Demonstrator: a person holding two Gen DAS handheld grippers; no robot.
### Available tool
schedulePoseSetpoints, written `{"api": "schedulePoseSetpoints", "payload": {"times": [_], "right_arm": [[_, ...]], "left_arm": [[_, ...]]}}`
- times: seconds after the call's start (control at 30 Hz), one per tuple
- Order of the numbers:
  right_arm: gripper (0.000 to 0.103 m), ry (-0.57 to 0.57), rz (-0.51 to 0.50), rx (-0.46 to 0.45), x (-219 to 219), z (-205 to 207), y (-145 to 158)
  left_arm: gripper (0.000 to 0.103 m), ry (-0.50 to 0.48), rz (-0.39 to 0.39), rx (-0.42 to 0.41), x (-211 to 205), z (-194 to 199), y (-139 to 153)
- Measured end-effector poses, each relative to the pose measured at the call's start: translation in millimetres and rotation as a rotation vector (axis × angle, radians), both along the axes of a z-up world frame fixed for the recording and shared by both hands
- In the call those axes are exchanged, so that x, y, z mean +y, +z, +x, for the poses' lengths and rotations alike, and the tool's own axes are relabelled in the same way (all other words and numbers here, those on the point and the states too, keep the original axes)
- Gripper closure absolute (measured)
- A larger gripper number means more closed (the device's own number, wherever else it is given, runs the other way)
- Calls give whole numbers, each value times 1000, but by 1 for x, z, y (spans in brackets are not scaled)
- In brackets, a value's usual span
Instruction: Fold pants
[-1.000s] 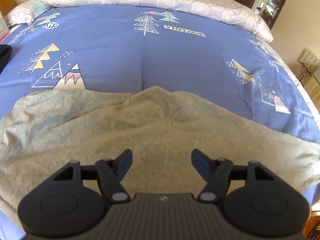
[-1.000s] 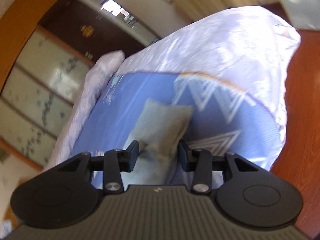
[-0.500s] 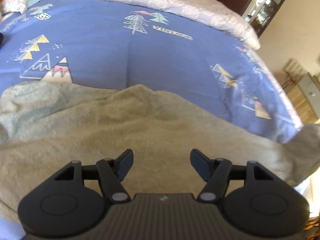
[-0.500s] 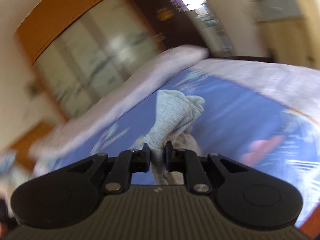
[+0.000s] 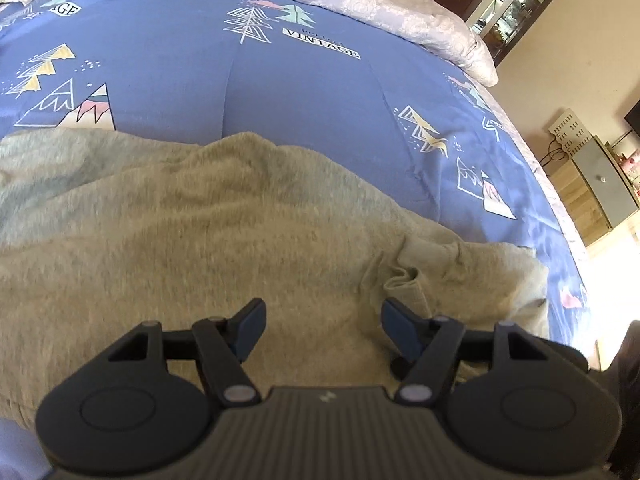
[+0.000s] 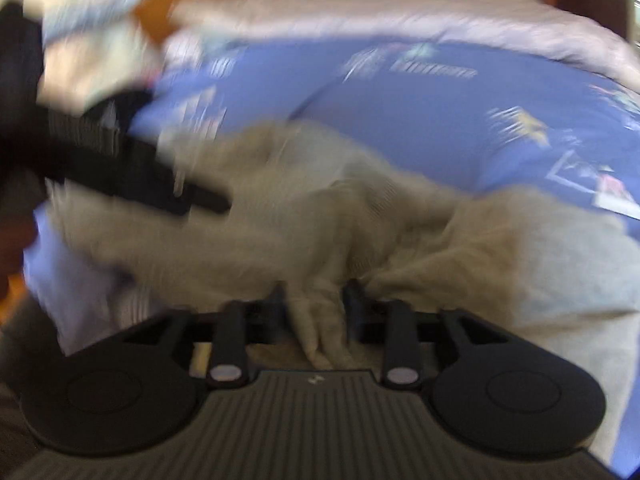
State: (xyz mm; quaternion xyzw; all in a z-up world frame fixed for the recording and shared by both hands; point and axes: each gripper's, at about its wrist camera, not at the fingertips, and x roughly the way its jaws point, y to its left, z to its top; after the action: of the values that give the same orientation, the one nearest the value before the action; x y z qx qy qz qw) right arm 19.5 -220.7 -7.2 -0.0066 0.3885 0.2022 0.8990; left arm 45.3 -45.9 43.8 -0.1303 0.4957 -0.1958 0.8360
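Here, one pair of grey pants (image 5: 208, 240) is spread across the near part of a blue printed duvet (image 5: 304, 92), with bare duvet beyond. The left gripper (image 5: 323, 320) is held wide open above the cloth, gripping nothing. Only the blurred right view shows the right gripper (image 6: 314, 300) clamped on a bunched fold.
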Motion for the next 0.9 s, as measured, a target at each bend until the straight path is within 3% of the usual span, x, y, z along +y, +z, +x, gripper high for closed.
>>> {"api": "schedulePoseSetpoints", "payload": {"times": [0.07,0.17,0.33,0.43,0.47,0.5,0.57,0.77,0.87,0.9], "right_arm": [[54,14,9,-17,-6,-5,7],[52,-16,119,-51,-33,-15,26],[52,-277,235,-114,-111,-34,41],[54,-480,290,-79,-159,-36,32],[56,-530,318,-61,-171,-37,27],[65,-556,349,-48,-180,-37,23],[74,-570,394,-34,-188,-33,17],[75,-484,406,-38,-170,-12,8],[78,-516,322,27,-168,6,-10],[87,-541,286,60,-169,13,-20]], "left_arm": [[36,-4,-16,-9,-1,2,4],[36,-27,-30,-27,-10,8,10],[35,-94,10,-37,-45,19,7],[44,-120,66,-24,-67,24,-7],[52,-126,90,-13,-73,26,-13],[58,-132,107,-7,-78,26,-17],[60,-141,141,-4,-84,27,-26],[61,-169,205,-46,-92,23,-31],[59,-181,227,-63,-95,21,-31],[59,-185,236,-58,-95,21,-30]]}}
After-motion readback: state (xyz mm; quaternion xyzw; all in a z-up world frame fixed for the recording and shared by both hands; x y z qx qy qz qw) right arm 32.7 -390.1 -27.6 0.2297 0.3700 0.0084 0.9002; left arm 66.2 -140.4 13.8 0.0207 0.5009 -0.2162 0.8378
